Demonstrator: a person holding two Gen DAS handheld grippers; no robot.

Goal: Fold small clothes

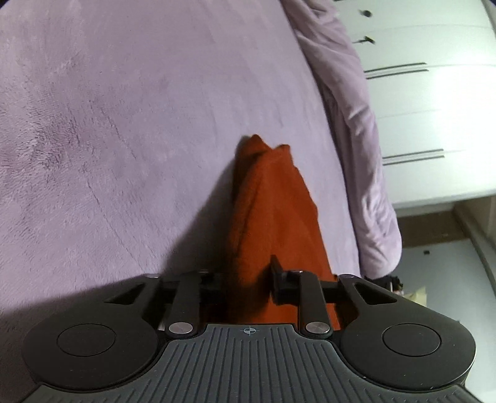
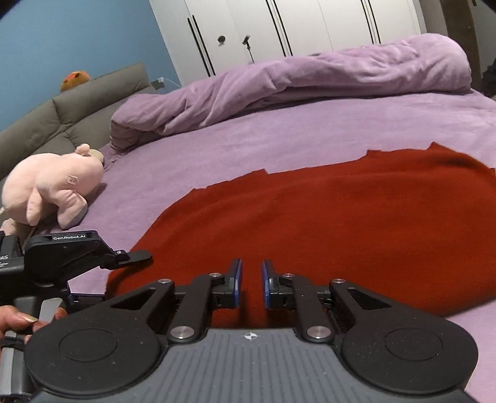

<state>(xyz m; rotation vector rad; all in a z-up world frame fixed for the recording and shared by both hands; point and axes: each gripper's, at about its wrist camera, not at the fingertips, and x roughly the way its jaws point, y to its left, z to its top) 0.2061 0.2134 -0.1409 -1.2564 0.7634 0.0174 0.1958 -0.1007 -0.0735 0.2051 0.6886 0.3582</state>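
A red knit garment (image 2: 325, 223) lies spread flat on the purple bed cover (image 2: 279, 145). In the left wrist view, a bunched fold of the red garment (image 1: 269, 210) runs from between the fingers out over the bed. My left gripper (image 1: 248, 276) is shut on that fold, which hides its left finger. In the right wrist view, the left gripper (image 2: 136, 255) sits at the garment's near left edge, held by a person's hand (image 2: 21, 321). My right gripper (image 2: 251, 279) hovers over the garment's near edge. Its blue pads (image 2: 237, 279) stand a narrow gap apart with nothing pinched.
A pink plush pig (image 2: 52, 186) lies on the bed at the left. A rolled purple duvet (image 2: 294, 80) runs along the far side. A grey headboard (image 2: 71, 111) and white wardrobes (image 2: 294, 24) stand behind. The bed's edge (image 1: 372, 201) drops off at the right.
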